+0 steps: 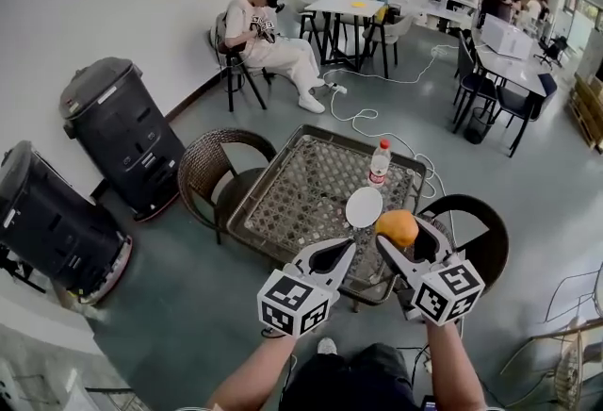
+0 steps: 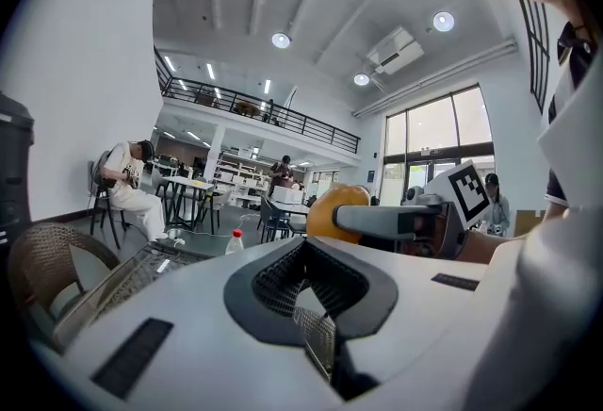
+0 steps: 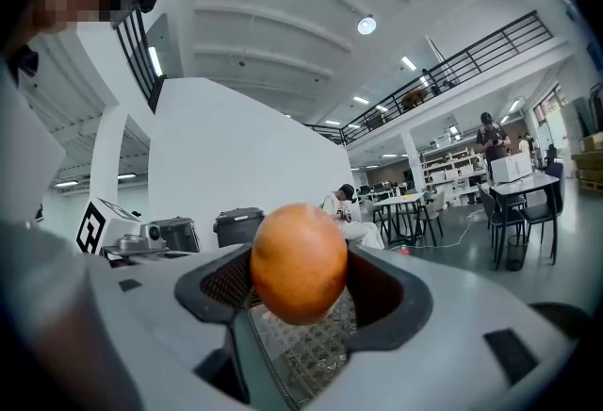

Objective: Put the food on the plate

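**A:** Orange point(image 1: 397, 228): where does it sit right now?

**B:** Just right of centre in the head view. The right gripper point(image 1: 403, 236) has its jaws clamped on either side of it and holds it in the air. The right gripper view shows the fruit filling the gap between the pads.

**A:** And the plate point(image 1: 364, 207)?

**B:** It is white and bare, on the mesh table point(image 1: 283, 202), just up and left of the orange in the frame. A bottle point(image 1: 379, 162) stands beyond it, higher in the frame.

**A:** What about the left gripper point(image 1: 332, 255)?

**B:** It hangs at lower centre beside the right one. Its jaws look drawn together with nothing between them, though the angle in its own view makes the tips hard to read.

**A:** So which step is this?

**B:** I'd call it the carry. The food is picked up but not yet placed.

**A:** And the next move?

**B:** A short shift up and left until the orange is over the plate. Then lower it until it rests on the plate before spreading the jaws, because a round fruit dropped from above would likely roll off.
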Motion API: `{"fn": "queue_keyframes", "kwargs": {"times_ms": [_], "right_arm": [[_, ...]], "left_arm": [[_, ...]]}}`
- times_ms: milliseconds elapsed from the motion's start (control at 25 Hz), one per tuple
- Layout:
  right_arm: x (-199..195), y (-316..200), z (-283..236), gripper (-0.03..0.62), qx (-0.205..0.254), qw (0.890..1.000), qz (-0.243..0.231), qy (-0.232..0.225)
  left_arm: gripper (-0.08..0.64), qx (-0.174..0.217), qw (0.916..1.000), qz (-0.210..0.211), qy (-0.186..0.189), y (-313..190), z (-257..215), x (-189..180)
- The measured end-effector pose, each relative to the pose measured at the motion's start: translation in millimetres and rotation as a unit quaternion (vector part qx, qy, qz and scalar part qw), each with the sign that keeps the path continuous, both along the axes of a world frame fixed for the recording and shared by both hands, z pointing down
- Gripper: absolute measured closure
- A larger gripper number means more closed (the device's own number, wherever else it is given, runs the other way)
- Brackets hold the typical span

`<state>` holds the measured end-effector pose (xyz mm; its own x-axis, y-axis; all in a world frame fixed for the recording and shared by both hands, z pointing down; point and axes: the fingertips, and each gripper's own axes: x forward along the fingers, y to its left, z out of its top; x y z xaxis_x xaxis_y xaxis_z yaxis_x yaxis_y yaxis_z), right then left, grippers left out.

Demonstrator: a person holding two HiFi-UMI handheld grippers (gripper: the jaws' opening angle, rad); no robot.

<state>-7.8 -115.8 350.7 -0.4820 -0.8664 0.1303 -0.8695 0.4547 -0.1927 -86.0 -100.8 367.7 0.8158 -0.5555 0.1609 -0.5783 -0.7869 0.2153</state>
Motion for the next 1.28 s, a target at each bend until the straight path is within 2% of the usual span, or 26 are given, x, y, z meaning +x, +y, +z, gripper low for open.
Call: {"fn": "queue_keyframes", "kwargs": {"times_ms": [280,760,1000,1280], "right_arm": [[-4.0,-13.9,7.8,0.279,-0.007,1.000,-0.008,-0.008],[-17.5,-60.8,9.4,0.279,0.000,0.998,-0.062,-0.034],[-8.9,-84.4,13.3,0.279,-0.010,0.996,-0.080,-0.043],[14.4,-117.9,35.0,0.279,-0.029,0.996,-0.076,-0.045]], "left_arm": [[0.552,-0.007,1.0000,0.000,0.000,-14.3,6.6,-1.3],[0.551,-0.010,0.9990,-0.043,-0.007,-51.9,9.3,-7.1],[0.552,-0.016,0.9979,-0.061,-0.015,-75.1,13.7,-1.1],[0.551,-0.017,0.9965,-0.077,-0.028,-100.4,27.4,7.0]]}}
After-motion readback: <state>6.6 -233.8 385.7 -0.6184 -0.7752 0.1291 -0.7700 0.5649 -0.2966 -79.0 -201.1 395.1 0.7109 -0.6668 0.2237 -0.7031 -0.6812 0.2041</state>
